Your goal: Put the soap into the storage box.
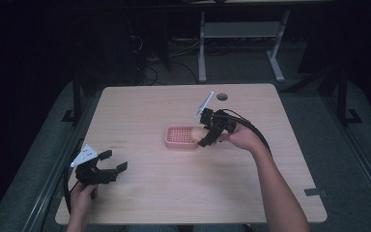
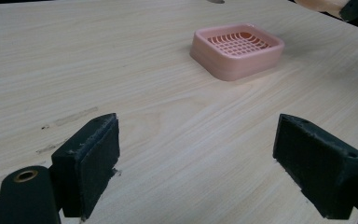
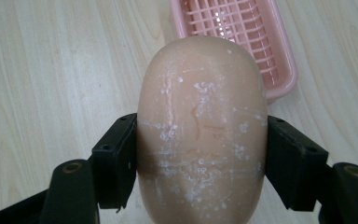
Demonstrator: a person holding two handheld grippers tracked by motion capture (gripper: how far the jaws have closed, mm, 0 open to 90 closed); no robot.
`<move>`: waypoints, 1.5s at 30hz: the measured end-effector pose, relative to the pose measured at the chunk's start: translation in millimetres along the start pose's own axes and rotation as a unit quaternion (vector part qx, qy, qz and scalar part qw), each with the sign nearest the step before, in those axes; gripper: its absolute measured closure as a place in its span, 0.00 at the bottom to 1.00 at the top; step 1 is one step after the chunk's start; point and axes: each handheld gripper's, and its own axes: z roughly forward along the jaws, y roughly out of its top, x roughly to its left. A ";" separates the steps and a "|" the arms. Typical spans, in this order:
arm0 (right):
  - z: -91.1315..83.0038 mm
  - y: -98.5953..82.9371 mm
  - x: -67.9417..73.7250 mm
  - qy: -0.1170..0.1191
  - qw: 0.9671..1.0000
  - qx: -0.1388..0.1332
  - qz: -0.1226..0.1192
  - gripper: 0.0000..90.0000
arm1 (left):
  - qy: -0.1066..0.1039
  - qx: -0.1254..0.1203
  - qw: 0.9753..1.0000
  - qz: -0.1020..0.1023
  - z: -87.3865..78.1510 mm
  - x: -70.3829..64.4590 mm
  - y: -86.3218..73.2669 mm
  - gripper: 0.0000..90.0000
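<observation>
A peach-coloured oval bar of soap (image 3: 201, 135), scuffed with white marks, is clamped between the two black jaws of my right gripper (image 3: 201, 161). In the high view the right gripper (image 1: 211, 130) holds the soap (image 1: 197, 132) over the right end of a pink soap dish (image 1: 180, 137) with a grid floor. The dish (image 3: 247, 32) lies just beyond the soap in the right gripper view. My left gripper (image 1: 110, 166) stands open low over the table's near left part, with nothing between its pads (image 2: 95, 158). It faces the dish (image 2: 237, 49) from a distance.
The light wooden table (image 1: 193, 193) has a round cable hole (image 1: 221, 96) near its far edge and a dark patch (image 1: 315, 192) by the near right corner. Faint dark marks (image 1: 117, 142) lie left of the dish. Desk legs and cables stand on the floor behind.
</observation>
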 end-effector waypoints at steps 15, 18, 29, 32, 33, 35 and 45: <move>6.1 15.3 -7.4 0.004 1.000 0.004 -0.001 0.35 | 0.000 0.001 1.000 0.002 -0.1 0.4 0.3 0.16; 7.4 21.7 -8.7 0.002 1.000 0.004 -0.005 0.35 | 0.000 0.001 1.000 0.002 -0.4 0.8 0.4 0.16; 12.8 35.8 -13.9 0.007 1.000 0.010 -0.010 0.35 | 0.000 -0.001 1.000 0.000 -0.5 1.1 0.3 0.16; 15.6 41.8 -15.2 0.008 1.000 0.008 -0.014 0.35 | 0.001 -0.003 1.000 -0.002 -0.3 1.3 0.2 0.16; 16.2 43.1 -15.6 0.010 1.000 0.005 -0.011 0.35 | 0.001 -0.005 1.000 -0.004 -0.3 1.1 0.2 0.16; 17.9 45.2 -16.6 0.014 1.000 0.002 -0.011 0.35 | 0.001 -0.003 1.000 -0.002 -0.6 1.3 0.2 0.16; 20.4 58.5 -22.2 0.013 1.000 0.002 -0.014 0.35 | 0.001 -0.003 1.000 0.000 -1.1 2.5 0.2 0.16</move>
